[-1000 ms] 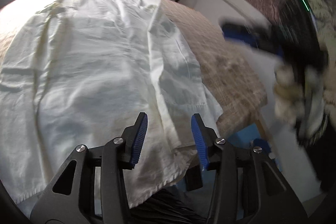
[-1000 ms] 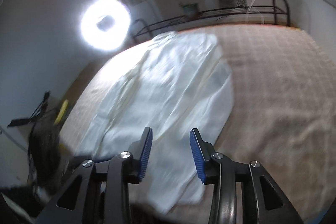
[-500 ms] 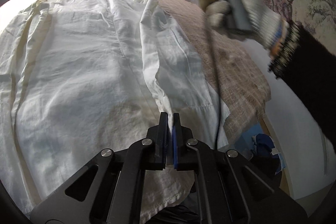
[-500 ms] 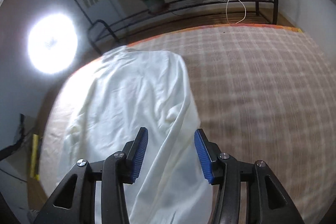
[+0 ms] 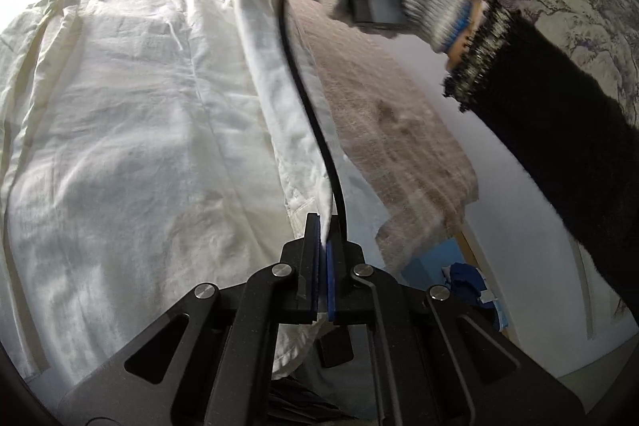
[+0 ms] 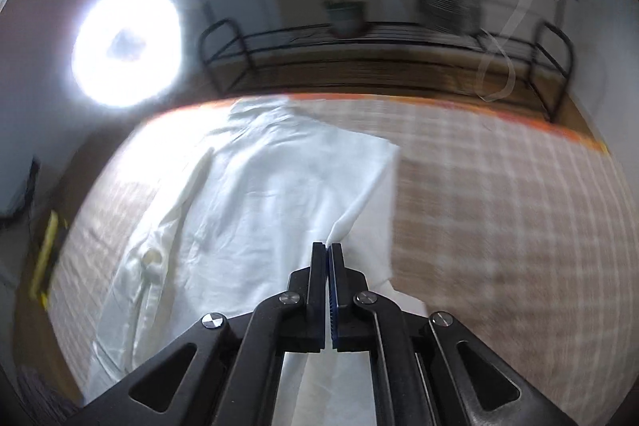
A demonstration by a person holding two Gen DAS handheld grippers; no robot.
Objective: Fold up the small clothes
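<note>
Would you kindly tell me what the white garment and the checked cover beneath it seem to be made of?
White garment: probably thin woven cotton or linen, matte, finely creased, slightly translucent. Checked beige cover: apparently coarser woven textile, matte, with a visible grid pattern; fibre unclear.

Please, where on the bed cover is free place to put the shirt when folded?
Free: the checked cover right of the white shirt, up to its orange edge. Crowded: the shirt's right edge, where both grippers pinch it.
</note>
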